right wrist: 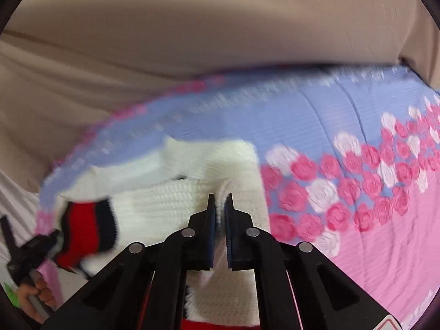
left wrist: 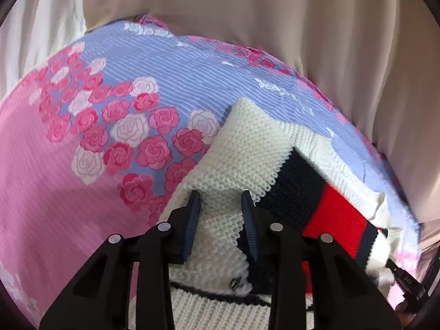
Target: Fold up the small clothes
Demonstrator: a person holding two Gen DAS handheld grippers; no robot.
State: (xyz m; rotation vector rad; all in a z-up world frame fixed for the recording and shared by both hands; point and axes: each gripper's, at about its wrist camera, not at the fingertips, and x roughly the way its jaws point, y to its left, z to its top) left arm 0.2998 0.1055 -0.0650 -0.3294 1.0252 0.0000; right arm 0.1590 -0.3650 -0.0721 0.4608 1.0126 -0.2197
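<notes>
A small cream knit sweater [left wrist: 242, 148] with navy and red stripes lies on a floral bedsheet [left wrist: 82, 165]. In the left wrist view my left gripper [left wrist: 221, 200] has its jaws a hand's width apart with a fold of the cream knit between them; the pads [left wrist: 192, 214] touch the cloth. In the right wrist view, which is blurred by motion, my right gripper [right wrist: 220, 200] is shut on a cream edge of the sweater [right wrist: 170, 200]. The striped sleeve [right wrist: 85, 225] hangs at the left, where the other gripper [right wrist: 27, 250] holds it.
The sheet [right wrist: 357, 247] is pink near me and lilac with pink and white roses farther off. Beige cloth [left wrist: 247, 13] rises behind the bed like a cover or wall. A hand shows at the lower left of the right wrist view.
</notes>
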